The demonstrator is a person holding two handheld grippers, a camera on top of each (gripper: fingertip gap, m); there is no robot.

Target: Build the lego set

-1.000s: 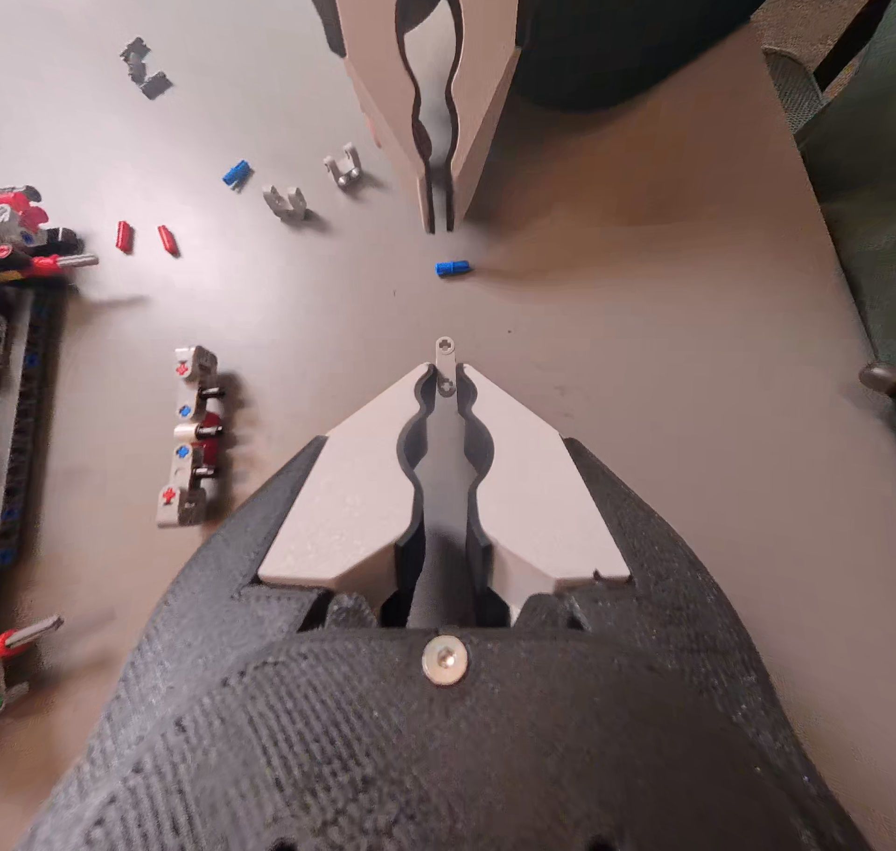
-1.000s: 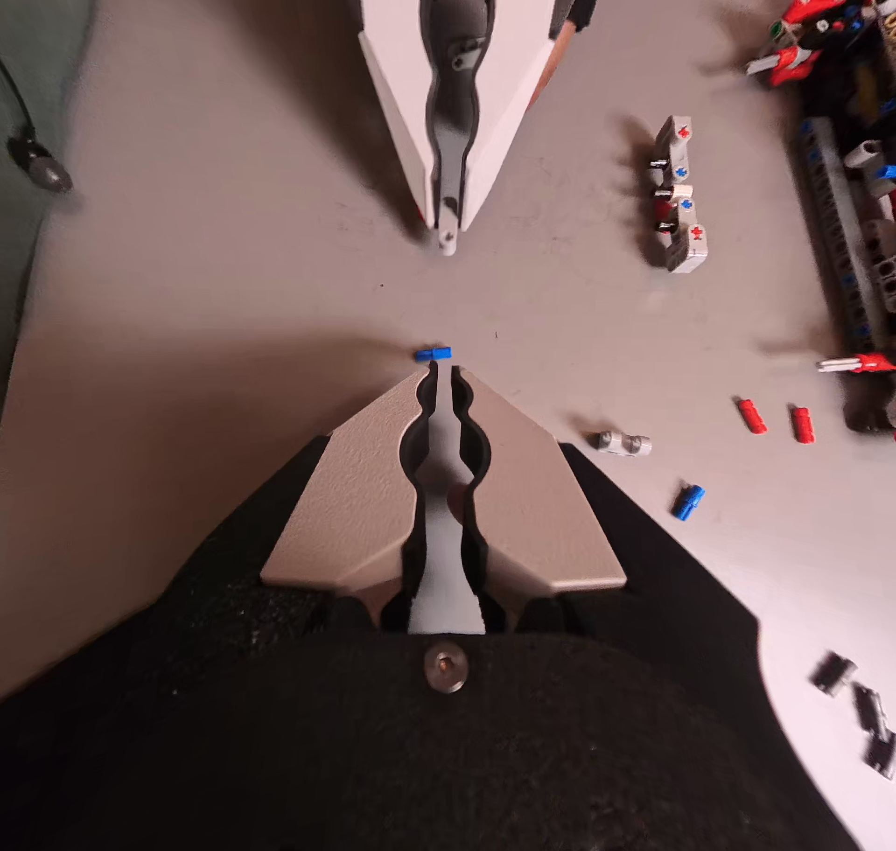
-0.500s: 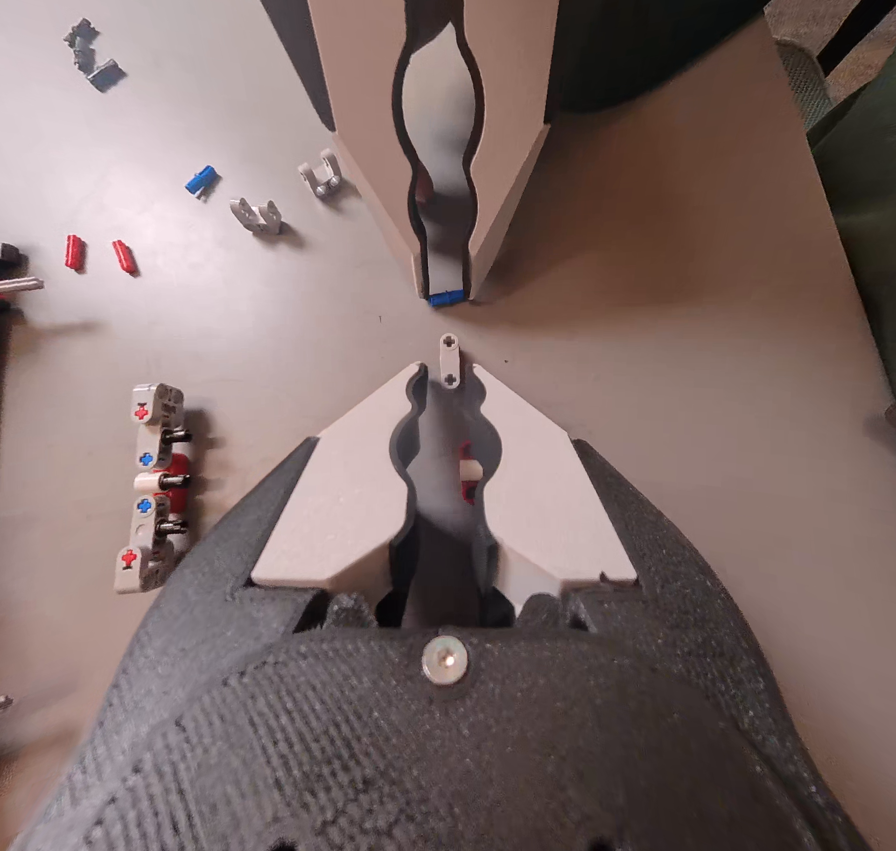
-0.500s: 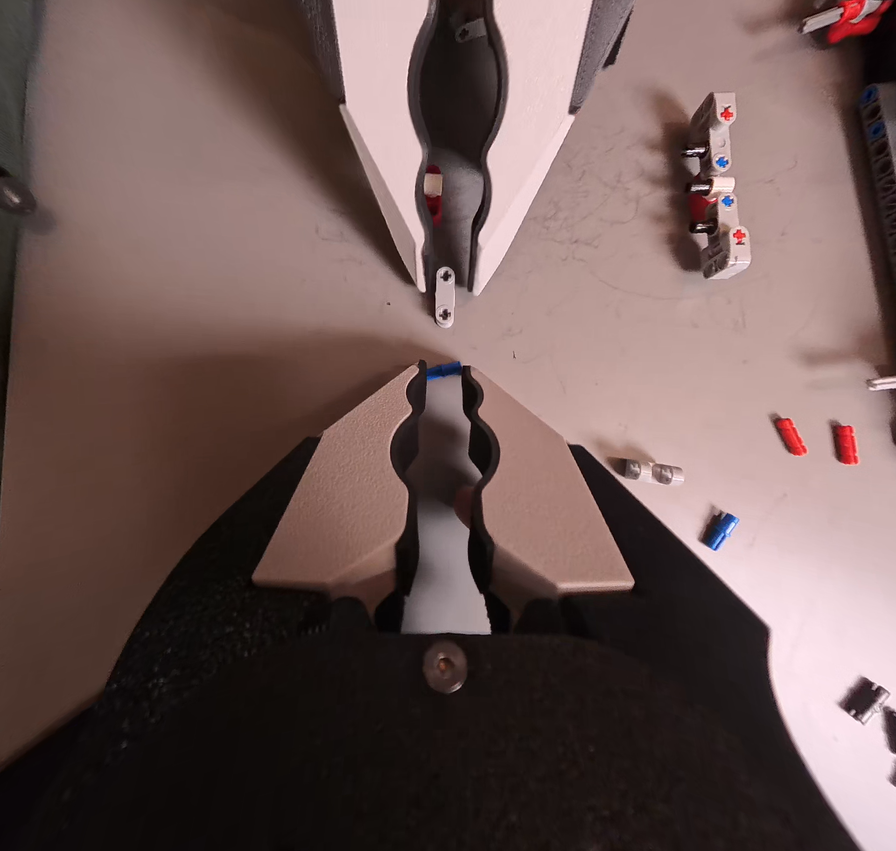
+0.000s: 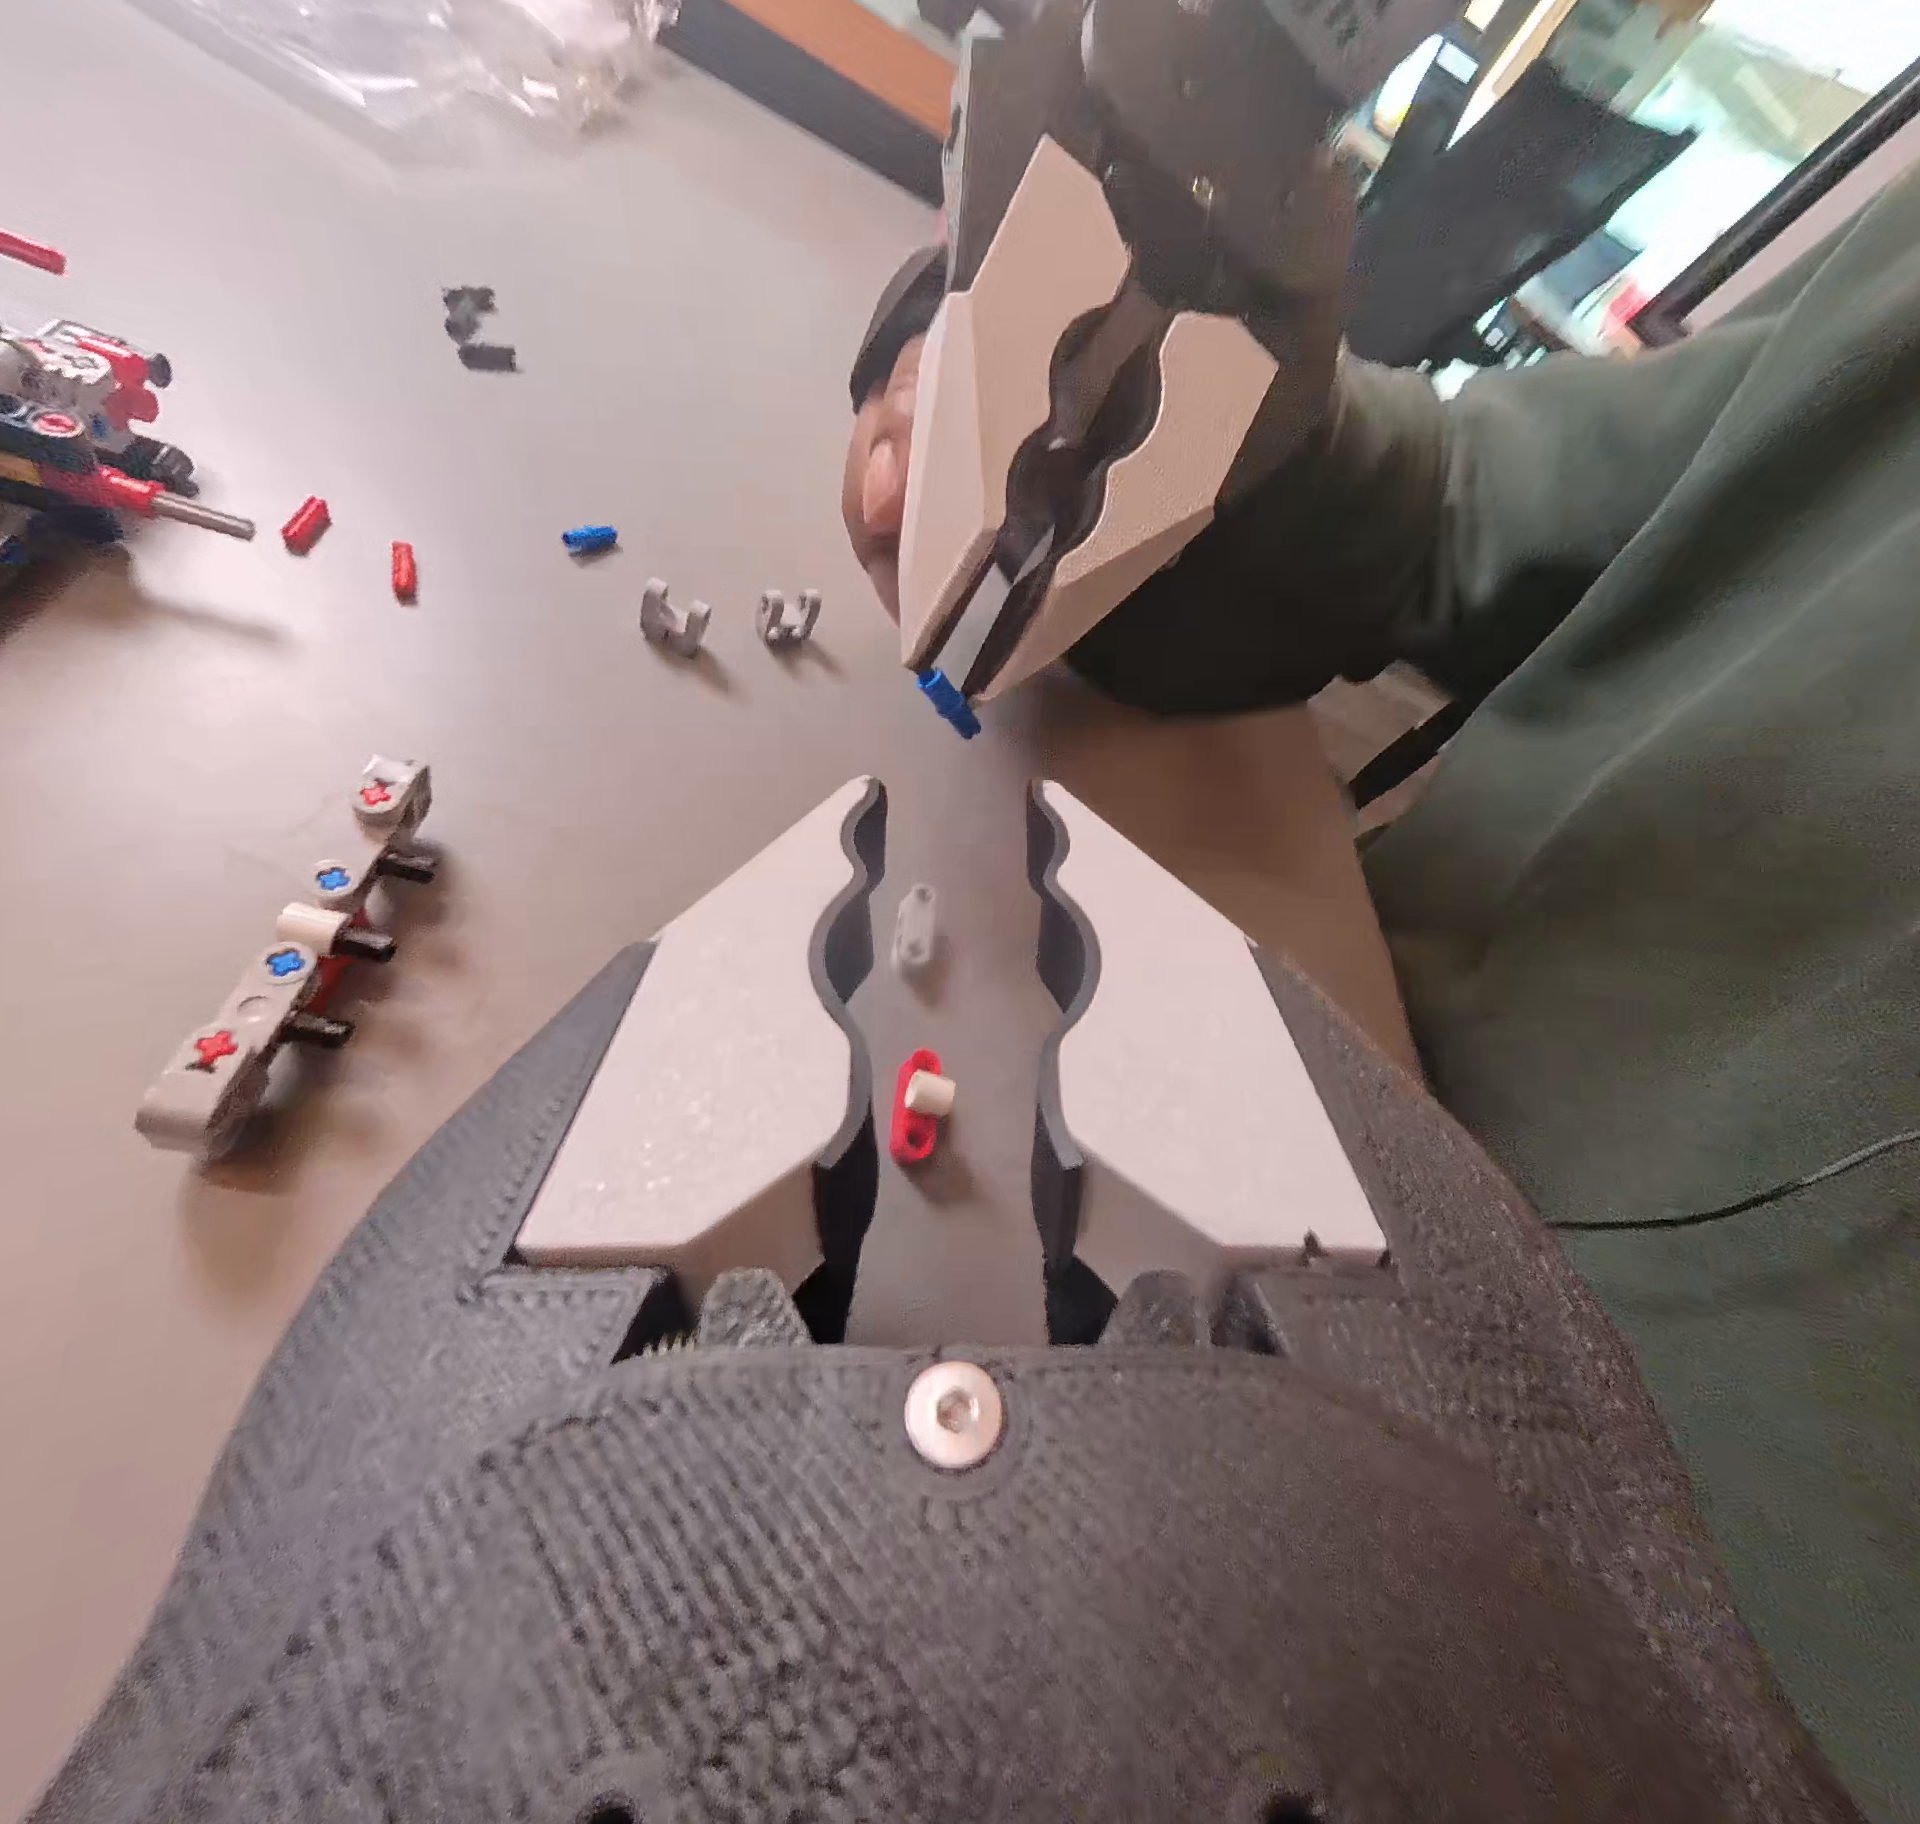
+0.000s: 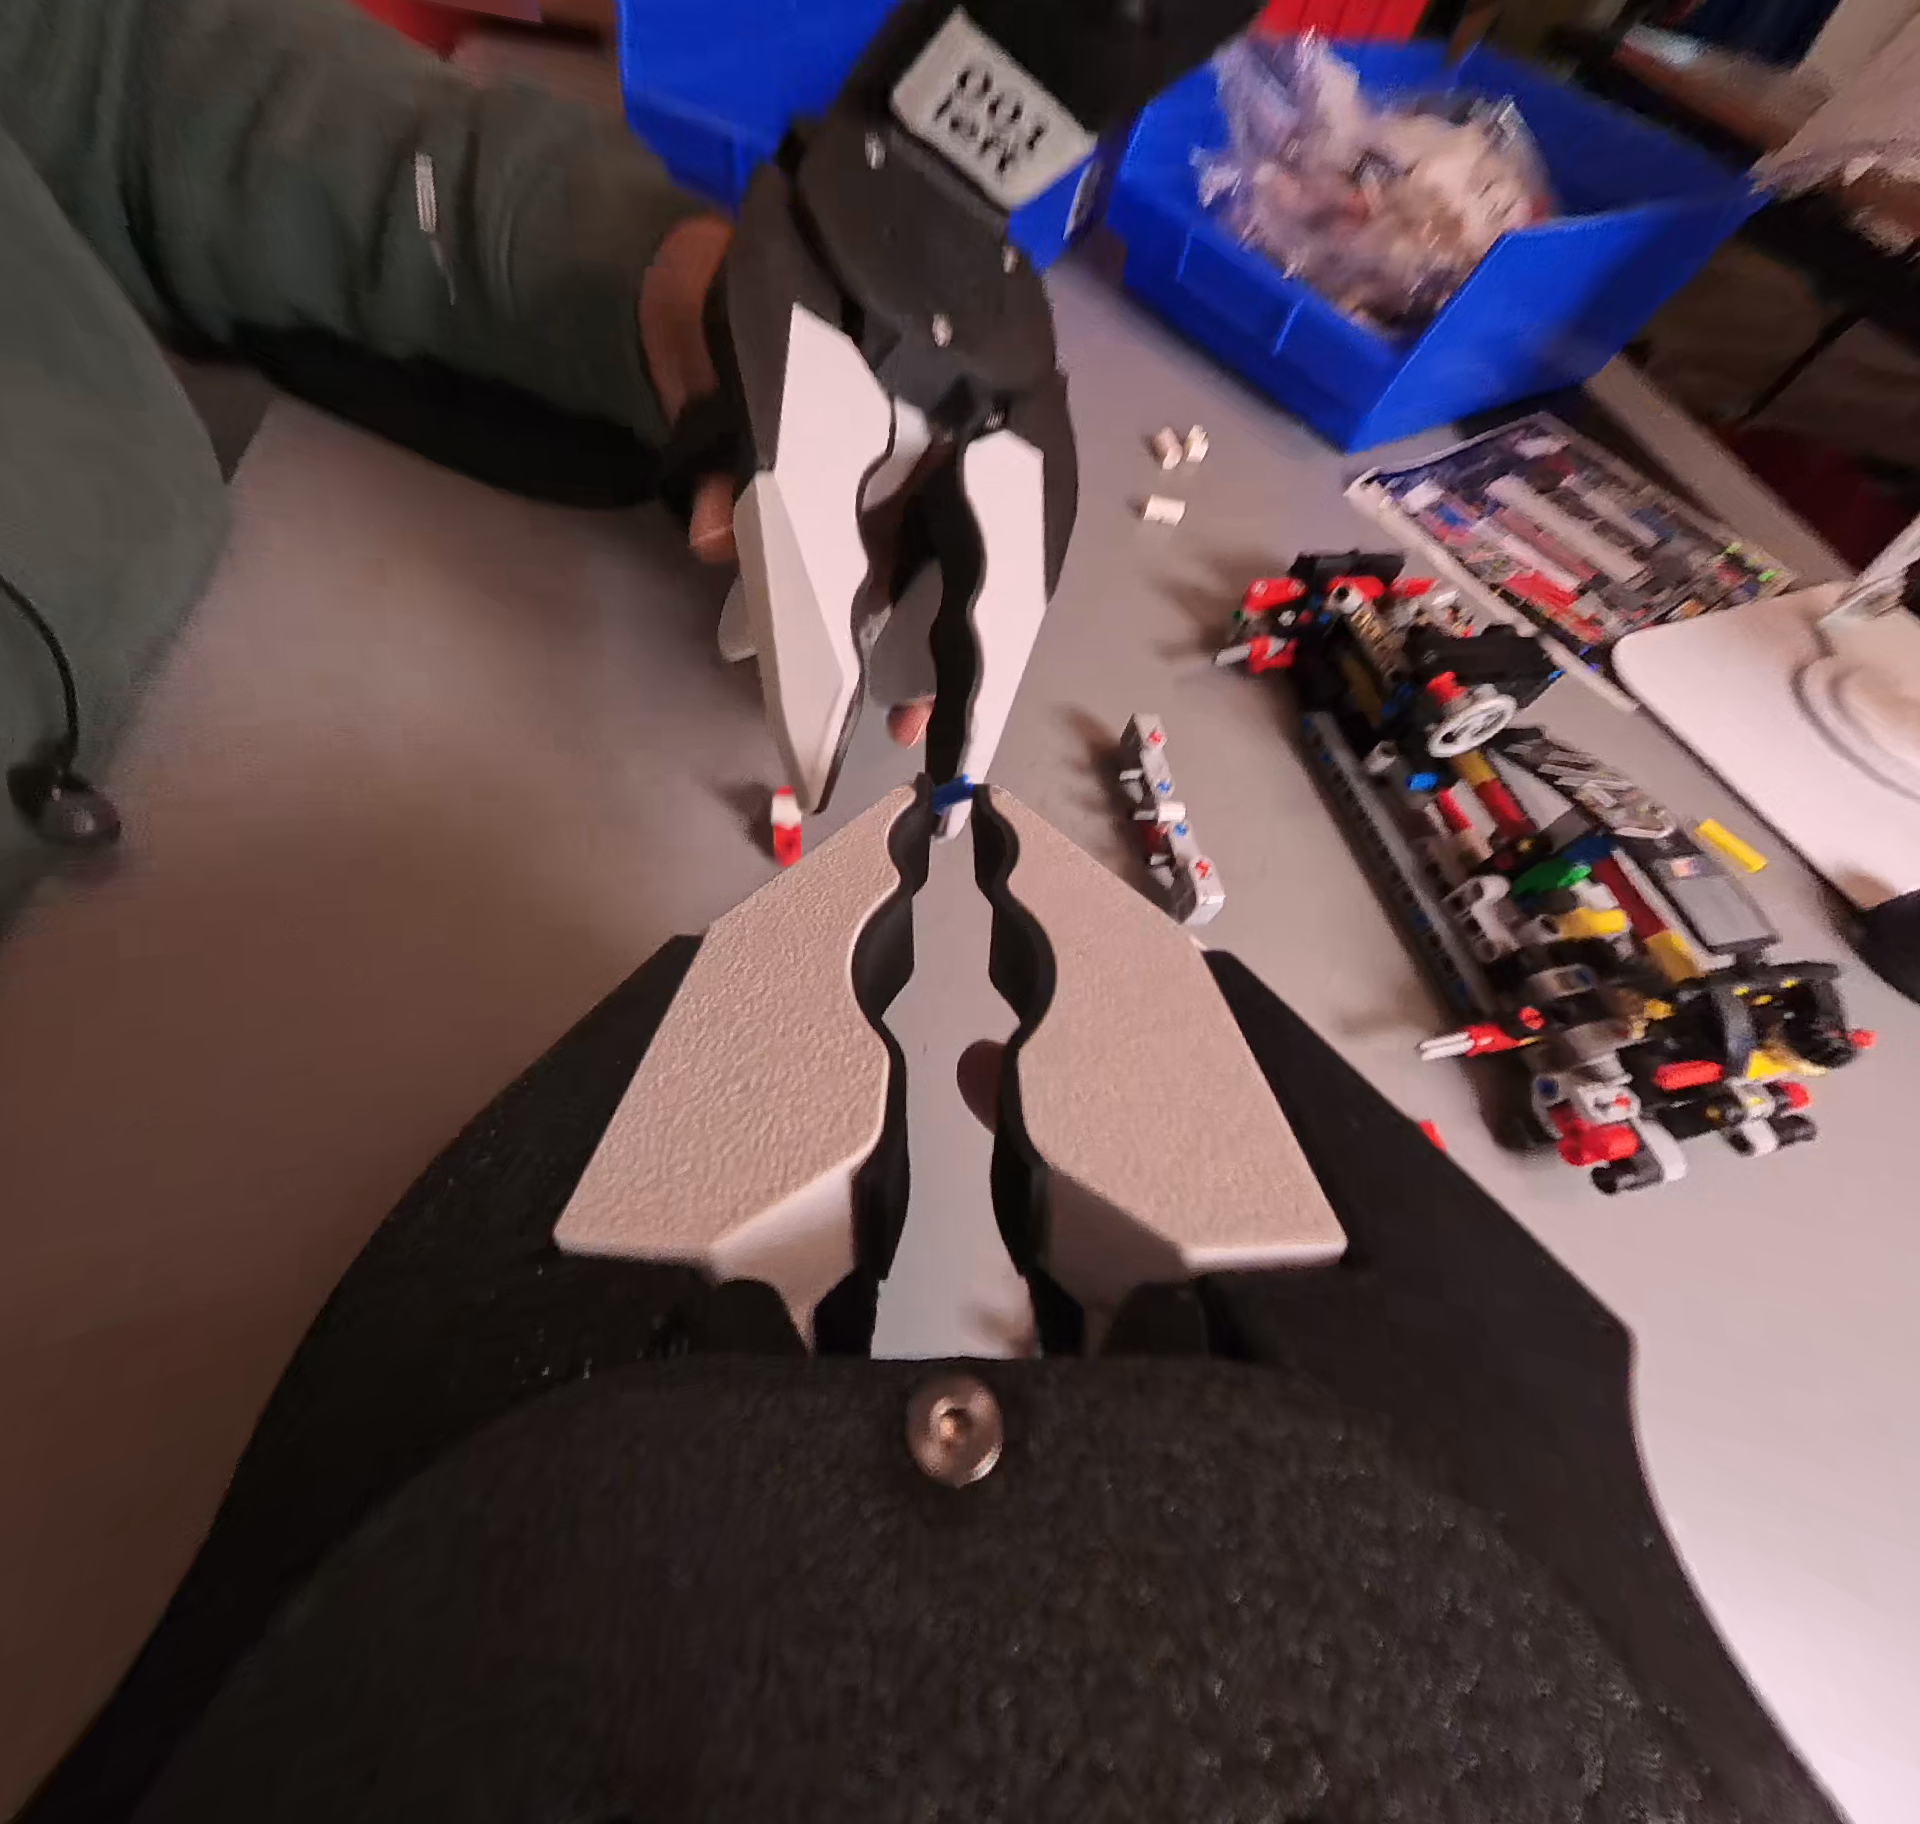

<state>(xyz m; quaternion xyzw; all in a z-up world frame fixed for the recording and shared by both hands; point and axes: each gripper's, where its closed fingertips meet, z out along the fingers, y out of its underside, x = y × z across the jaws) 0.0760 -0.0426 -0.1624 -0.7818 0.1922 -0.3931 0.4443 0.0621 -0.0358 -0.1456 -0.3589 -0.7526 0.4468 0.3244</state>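
Note:
My right gripper [image 6: 951, 800] is shut on a small blue pin [image 6: 951, 795] and holds it just above the table; it also shows in the left wrist view [image 5: 961, 678] with the blue pin [image 5: 948, 702] sticking out of its tips. My left gripper [image 5: 956, 798] is open and empty, facing it. On the table between the left fingers lie a small grey two-hole link [image 5: 916, 927] and a red piece with a white pin [image 5: 920, 1104]. In the right wrist view the left gripper [image 6: 902, 772] hangs open just beyond the blue pin.
A grey beam with red and blue axle ends [image 5: 281, 964] lies to the left. Loose red pins [image 5: 304, 524], a blue pin [image 5: 589, 536], grey connectors [image 5: 673, 616] and black bits [image 5: 473, 325] lie beyond. The car build [image 6: 1558, 891], booklet [image 6: 1558, 527] and blue bins [image 6: 1455, 247] stand at the right. Less than 4 cm separates the two grippers' tips. Left tips and right tips are each some 20 centimetres from the car build [image 6: 1558, 891].
My left gripper opened and let go of the grey link, which now lies on the table. My right gripper closed on the blue pin and lifted it. Both grippers tilted up.

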